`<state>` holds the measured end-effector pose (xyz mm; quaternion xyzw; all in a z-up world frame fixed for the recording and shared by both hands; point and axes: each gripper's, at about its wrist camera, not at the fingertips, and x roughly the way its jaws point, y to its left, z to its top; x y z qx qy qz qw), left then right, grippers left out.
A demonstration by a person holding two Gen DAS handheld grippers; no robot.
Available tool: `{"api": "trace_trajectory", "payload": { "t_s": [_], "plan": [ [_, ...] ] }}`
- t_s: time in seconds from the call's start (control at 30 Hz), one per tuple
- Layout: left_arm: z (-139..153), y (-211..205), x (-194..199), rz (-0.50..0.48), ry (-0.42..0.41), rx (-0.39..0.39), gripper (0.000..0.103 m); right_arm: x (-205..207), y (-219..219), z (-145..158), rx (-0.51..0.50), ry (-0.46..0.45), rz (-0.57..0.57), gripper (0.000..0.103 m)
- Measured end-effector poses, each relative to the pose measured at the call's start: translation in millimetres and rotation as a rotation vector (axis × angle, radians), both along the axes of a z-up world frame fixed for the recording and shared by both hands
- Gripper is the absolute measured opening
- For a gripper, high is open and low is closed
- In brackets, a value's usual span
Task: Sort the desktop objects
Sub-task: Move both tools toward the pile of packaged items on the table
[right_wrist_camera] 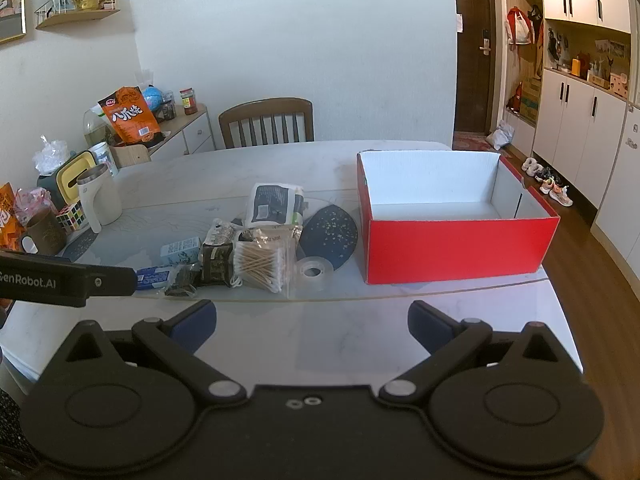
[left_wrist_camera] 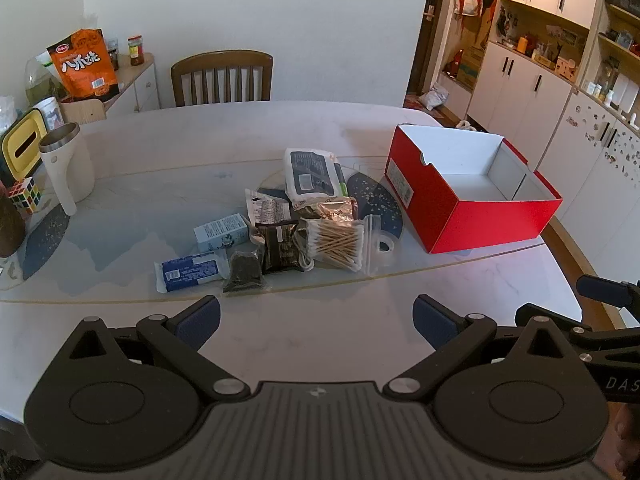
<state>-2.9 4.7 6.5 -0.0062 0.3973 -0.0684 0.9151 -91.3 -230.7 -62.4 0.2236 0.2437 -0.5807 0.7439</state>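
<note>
On the table (left_wrist_camera: pixel 320 136), one red box (left_wrist_camera: pixel 472 216), one tape roll (right_wrist_camera: pixel 316 273); both tools spread, empty.

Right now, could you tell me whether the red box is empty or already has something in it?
Empty: the red box is open-topped, showing only bare white walls and floor inside.

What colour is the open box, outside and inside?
The box is red outside, white inside; right wrist view shows it best.

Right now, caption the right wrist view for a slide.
Open right claw faces cluttered packets, cotton swabs and an empty red box.
</note>
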Motion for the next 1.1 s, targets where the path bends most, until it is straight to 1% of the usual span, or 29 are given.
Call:
{"api": "trace_trajectory", "payload": {
  "t_s": [0.2, 0.43, 0.67, 1.0, 1.03, 1.1],
  "plan": [
    [0.3, 0.9, 2.0, -0.004, -0.004, 0.0, 0.103, 2.7, -1.6, 1.6, -0.002, 0.002, -0.011, 0.103],
    [-0.2, 0.8, 2.0, -0.031, -0.004, -0.007, 0.103, 3.3, 0.3, 1.3, -0.002, 0.003, -0.044, 0.103],
    [-0.2, -1.7, 1.2, -0.049, -0.008, -0.01, 0.103, 0.2, -1.1, 2.0, -0.003, 0.002, -0.048, 0.103],
    [0.4, -1.2, 1.6, -0.068, -0.021, -0.039, 0.103, 1.0, -1.4, 4.1, -0.012, 0.002, -0.046, 0.102],
    [0.3, -1.2, 1.4, -0.07, -0.021, -0.043, 0.103, 1.5, -1.1, 4.4, -0.018, 0.005, -0.103, 0.102],
    [0.0, -1.3, 1.8, -0.085, -0.018, -0.051, 0.103, 3.5, -0.8, 5.3, -0.028, 0.009, -0.089, 0.102]
  ]
}}
